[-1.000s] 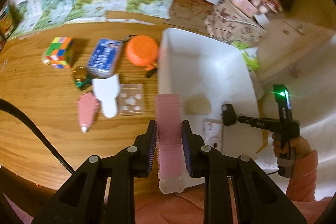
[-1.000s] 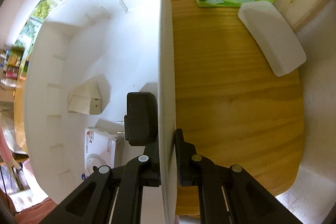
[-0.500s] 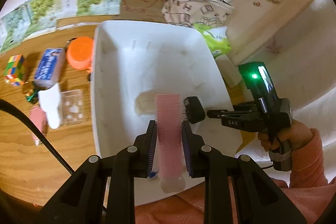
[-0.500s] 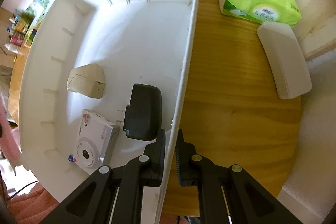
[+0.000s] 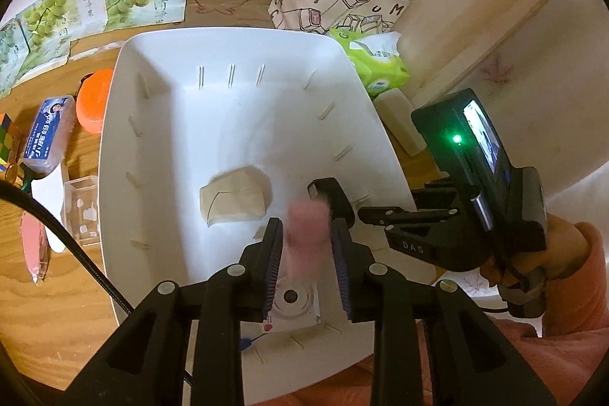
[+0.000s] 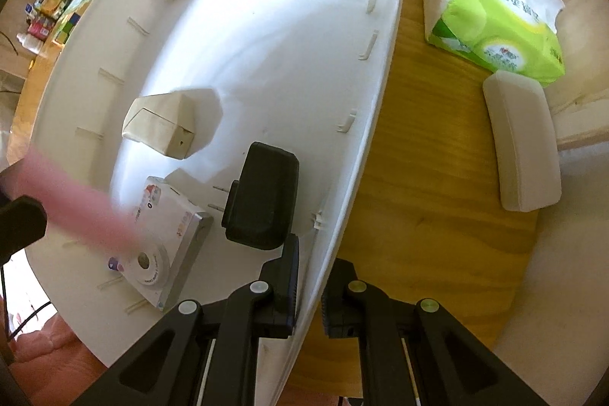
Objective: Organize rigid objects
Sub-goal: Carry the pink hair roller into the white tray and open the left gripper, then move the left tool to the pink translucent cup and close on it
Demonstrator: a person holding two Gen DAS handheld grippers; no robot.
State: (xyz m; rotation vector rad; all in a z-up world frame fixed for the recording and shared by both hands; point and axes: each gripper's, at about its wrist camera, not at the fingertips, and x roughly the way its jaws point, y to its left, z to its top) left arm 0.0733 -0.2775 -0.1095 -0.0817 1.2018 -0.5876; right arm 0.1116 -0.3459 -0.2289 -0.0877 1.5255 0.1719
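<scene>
**Item:** pink ridged strip [image 5: 308,215], probably a comb or hair roller; too blurred to tell which.

**Position:** between the fingers of the left tongs [image 5: 306,231] and over the near end of the white bin [image 5: 114,124]. The right wrist view shows it as a long pink smear [image 6: 87,204], slanting down toward the toy camera [image 6: 163,238].

**Change:** half a second ago the left tongs pinched the strip, sharp and upright. Now they stand spread, with a gap on either side of it, and the strip is motion-blurred. Judged: it has just been let go and is dropping into the bin.

**Left tongs:** spread, holding nothing.

**Right tongs [image 6: 308,253]:** one finger on each side of the bin's right wall [image 6: 384,71]. The gap looks a little wider than before, and whether they grip the wall cannot be told.

**Bin contents, ahead of the left tongs:** beige box [image 5: 232,200], black charger [image 5: 331,193], toy camera directly beneath the fingers.

**Outside the bin, left of the left tongs:** orange lid [image 5: 95,101], blue box [image 5: 47,136], clear case [image 5: 82,212], pink pen-like item [image 5: 34,246].

**Outside the bin, right of the right tongs:** green tissue pack [image 6: 495,18], white case [image 6: 521,139].

**Task status, judged:** one more piece is stowed and several wait on the table to the left.
</scene>
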